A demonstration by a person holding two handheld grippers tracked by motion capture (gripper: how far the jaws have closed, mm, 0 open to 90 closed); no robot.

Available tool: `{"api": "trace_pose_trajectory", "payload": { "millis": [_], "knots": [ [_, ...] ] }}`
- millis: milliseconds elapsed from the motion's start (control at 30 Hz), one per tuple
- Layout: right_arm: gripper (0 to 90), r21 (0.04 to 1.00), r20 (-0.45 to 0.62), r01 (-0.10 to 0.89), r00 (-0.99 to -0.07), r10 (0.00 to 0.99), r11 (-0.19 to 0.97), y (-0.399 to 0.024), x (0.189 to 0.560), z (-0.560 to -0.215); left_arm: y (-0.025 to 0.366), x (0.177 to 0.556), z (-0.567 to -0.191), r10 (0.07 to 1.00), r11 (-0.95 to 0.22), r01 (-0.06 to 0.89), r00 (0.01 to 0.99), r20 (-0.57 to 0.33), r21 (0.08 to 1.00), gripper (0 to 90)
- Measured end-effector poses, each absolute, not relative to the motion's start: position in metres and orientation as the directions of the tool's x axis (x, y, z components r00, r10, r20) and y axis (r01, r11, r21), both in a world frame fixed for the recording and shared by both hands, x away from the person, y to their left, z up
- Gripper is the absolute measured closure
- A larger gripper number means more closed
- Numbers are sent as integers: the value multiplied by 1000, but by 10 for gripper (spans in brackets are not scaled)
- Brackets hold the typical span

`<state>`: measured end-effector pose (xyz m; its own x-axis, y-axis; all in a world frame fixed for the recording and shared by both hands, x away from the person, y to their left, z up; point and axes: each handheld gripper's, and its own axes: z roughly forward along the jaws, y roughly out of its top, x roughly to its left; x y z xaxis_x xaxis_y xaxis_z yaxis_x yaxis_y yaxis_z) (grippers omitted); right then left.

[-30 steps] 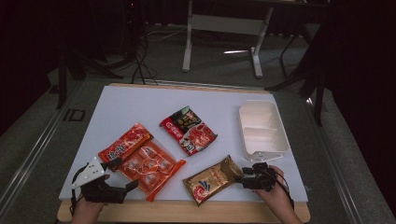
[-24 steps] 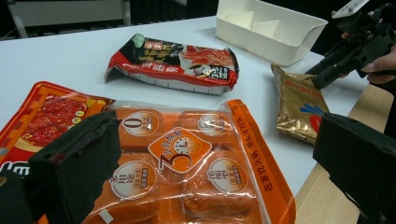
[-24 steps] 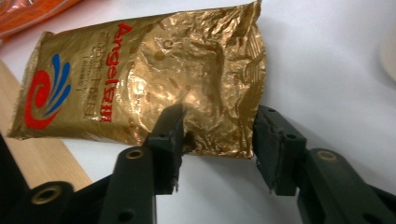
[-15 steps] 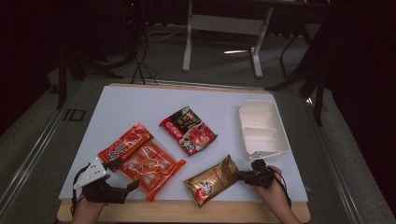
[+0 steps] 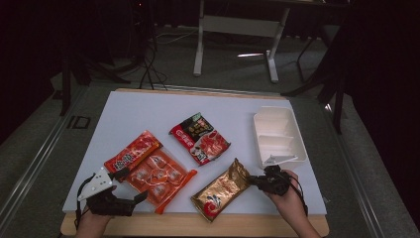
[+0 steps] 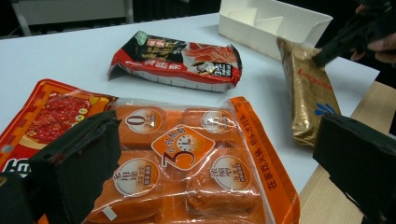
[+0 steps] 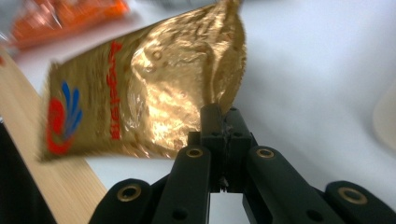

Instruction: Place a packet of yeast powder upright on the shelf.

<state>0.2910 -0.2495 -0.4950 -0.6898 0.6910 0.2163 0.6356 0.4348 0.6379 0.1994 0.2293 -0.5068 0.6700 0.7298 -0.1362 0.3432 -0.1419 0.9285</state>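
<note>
- High view: right gripper (image 5: 258, 180) at five o'clock, pinching gold packet (image 5: 221, 190).
- Left gripper view: jaws spread over orange multipack (image 6: 187, 163); gold packet at two o'clock.
- Right gripper view: jaws just closing, clamped on packet's edge.

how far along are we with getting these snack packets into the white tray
Nothing is packed yet: the white divided plastic tray sits empty. In hand: the right gripper, whose jaws have just been closing, is shut on the edge of the shiny gold foil packet. Likely left: the red-and-black packet, the red flat packet and the orange clear multipack, with the left gripper open beside the multipack.
</note>
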Motion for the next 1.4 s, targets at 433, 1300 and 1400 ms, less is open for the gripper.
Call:
{"api": "trace_pose_trajectory", "payload": {
  "millis": [433,1300,1400],
  "knots": [
    [900,722,116,490,-781,614,488,-219,287,-445,229,199,-507,727,-150,344,673,-132,927,11],
    [900,805,-161,159,-869,467,572,-197,258,-365,229,200,-507,728,-143,346,672,-138,927,11],
    [900,809,-171,151,-864,473,569,-203,264,-359,230,200,-508,728,-147,349,672,-138,926,11]
  ]
}}
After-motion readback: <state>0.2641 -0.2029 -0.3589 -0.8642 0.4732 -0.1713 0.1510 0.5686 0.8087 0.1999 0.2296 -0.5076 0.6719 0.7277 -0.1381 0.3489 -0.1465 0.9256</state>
